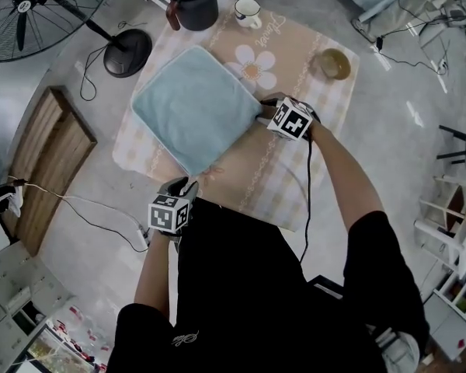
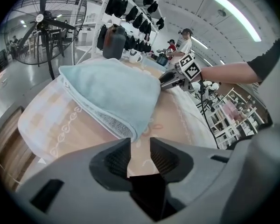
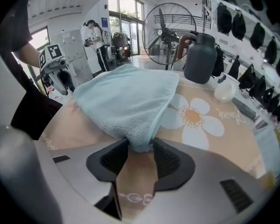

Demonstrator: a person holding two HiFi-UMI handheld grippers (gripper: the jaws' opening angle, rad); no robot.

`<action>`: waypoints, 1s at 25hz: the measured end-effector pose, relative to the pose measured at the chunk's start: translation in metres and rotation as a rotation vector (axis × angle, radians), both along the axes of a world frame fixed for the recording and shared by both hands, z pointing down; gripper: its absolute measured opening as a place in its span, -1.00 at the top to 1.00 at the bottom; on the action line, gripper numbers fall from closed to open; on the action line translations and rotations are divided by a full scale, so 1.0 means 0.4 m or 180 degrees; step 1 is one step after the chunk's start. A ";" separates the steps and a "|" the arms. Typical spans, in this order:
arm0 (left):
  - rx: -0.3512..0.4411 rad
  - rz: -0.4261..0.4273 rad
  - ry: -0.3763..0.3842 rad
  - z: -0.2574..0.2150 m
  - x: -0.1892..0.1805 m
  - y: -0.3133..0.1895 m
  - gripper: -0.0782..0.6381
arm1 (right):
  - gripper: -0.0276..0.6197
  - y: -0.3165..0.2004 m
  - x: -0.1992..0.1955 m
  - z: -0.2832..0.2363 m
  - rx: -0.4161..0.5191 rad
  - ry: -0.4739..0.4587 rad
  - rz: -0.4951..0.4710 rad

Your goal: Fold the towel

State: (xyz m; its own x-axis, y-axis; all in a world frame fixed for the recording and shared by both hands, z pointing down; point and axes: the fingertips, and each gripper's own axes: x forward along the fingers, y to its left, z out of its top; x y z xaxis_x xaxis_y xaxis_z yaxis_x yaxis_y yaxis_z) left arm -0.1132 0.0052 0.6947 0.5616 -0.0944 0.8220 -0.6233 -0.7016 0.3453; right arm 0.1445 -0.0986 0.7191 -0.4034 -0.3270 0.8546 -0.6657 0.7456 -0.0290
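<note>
Although the pale blue terry towel already lies as a neat, thick square, set cornerwise on the peach checked cloth of the low worktop, I cannot say whether it is meant to be folded again. Stacked layers show along its near edge in the left gripper view, so I judge at least one fold done. What may remain is a further halving or a last squaring-up of the corners.

At the towel's right-hand corner, the right gripper has its jaws fairly wide apart. That fluffy corner sits between their tips and brushes both. It looks loosely bracketed there, not squeezed flat, so I read it as no firm grip.

Just short of the corner nearest the person, the left gripper has its jaws drawn to a narrow gap. Only the patterned cloth shows between them. The towel's point lies just ahead of the tips, not touching.

A dark jug, a white mug and a small bowl stand on the far side of the worktop, clear of the towel.
</note>
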 end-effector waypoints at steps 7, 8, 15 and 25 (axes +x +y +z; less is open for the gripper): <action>0.0078 0.0014 0.0011 0.022 0.027 -0.047 0.39 | 0.66 0.031 -0.015 -0.005 0.0080 -0.0072 -0.0040; 0.0047 0.0048 0.0047 0.027 0.036 -0.047 0.39 | 0.66 0.037 -0.011 -0.006 0.0083 -0.0091 -0.0022; -0.0023 0.0349 -0.0032 0.037 0.040 -0.028 0.71 | 0.66 0.084 0.005 -0.015 0.0067 -0.0168 0.0042; -0.0189 0.0163 0.0260 -0.021 -0.034 -0.024 0.73 | 0.69 0.145 -0.001 -0.067 -0.0032 -0.0382 0.0151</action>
